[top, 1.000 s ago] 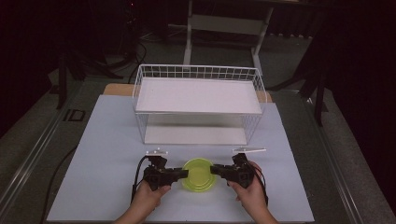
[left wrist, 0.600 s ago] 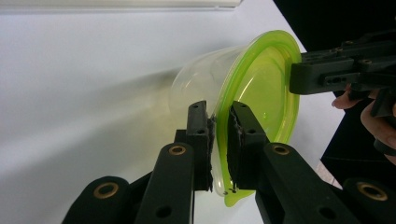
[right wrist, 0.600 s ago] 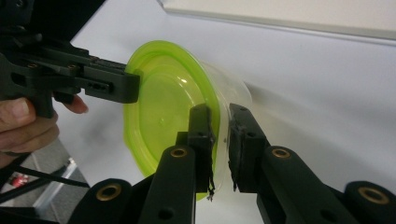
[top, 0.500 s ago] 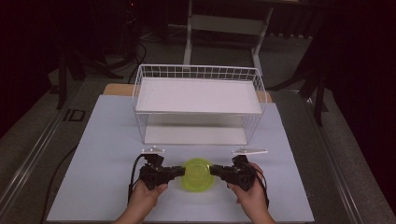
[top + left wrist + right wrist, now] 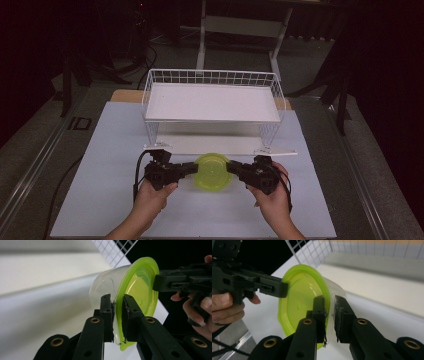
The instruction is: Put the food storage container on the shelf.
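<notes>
White surface (image 5: 100, 150) lies beneath you, wire basket (image 5: 212, 102) beyond. Your left tool (image 5: 192, 169) and right tool (image 5: 231, 167) each pinch opposite rims of the green-lidded tub (image 5: 214, 172) between them, lid facing up.

One clear plastic container (image 5: 212, 172) with one lime-green lid (image 5: 140, 297) sits at the lower middle of the high view. Two claws are counted: the left claw (image 5: 192, 169) at the container's left edge and the right claw (image 5: 232, 168) at its right edge, each with two black jaws pinched on the rim. Two hands hold them, a left hand (image 5: 152, 192) and a right hand (image 5: 270, 197), both in the lower part of the frame. One white wire basket (image 5: 212, 80) stands in the upper middle. One desk (image 5: 100, 150) carries it all, covered by one pale sheet. Two white label strips lie at the basket's front feet.
</notes>
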A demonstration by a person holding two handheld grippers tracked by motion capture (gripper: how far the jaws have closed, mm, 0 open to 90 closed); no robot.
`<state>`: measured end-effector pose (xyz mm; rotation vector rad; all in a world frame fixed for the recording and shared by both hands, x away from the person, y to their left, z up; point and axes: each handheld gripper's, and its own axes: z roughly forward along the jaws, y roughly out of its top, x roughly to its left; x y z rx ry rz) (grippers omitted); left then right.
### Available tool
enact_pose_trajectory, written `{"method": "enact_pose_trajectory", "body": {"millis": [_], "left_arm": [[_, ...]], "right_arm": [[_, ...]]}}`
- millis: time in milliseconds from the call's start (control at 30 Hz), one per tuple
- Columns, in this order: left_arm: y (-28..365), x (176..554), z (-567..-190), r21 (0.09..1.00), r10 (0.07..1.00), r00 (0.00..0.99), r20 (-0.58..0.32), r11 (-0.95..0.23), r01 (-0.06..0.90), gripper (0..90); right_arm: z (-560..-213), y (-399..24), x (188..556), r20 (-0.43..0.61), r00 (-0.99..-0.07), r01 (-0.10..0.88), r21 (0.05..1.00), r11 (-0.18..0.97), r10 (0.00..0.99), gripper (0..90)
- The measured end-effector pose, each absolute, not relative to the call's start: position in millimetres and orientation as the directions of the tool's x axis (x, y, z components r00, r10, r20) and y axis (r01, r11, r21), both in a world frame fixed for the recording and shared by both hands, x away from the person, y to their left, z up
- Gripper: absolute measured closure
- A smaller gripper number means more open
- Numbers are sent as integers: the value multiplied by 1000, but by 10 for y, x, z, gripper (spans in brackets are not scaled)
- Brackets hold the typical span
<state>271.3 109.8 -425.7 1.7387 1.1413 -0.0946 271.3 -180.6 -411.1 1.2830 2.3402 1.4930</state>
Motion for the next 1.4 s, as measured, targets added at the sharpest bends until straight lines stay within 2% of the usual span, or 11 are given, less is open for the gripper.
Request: {"method": "enact_pose_trajectory", "body": {"millis": [667, 833, 1033, 1067, 1300, 1400], "left_arm": [[1106, 3051, -3311, 761, 647, 605, -464, -59, 646, 814], [1107, 3216, -3129, 763, 636, 613, -468, -59, 644, 814], [1114, 3346, -3014, 770, 634, 619, -463, -58, 636, 814], [1116, 3458, -2948, 765, 638, 612, -467, -55, 642, 813], [1142, 3716, -2939, 738, 618, 602, -507, -50, 673, 812], [1140, 3790, -2945, 743, 626, 601, -497, -51, 667, 812]], "right_arm": [[-3305, -1785, 3018, 342, -617, 573, 812, 107, 709, 799], [-3139, -1785, 3117, 346, -602, 565, 821, 78, 720, 798], [-2989, -1764, 3235, 328, -592, 549, 833, 70, 736, 796], [-2951, -1744, 3292, 323, -581, 549, 833, 67, 748, 795], [-2897, -1709, 3508, 328, -555, 563, 825, 55, 764, 794], [-2891, -1679, 3585, 314, -544, 567, 821, 66, 778, 793]]}}
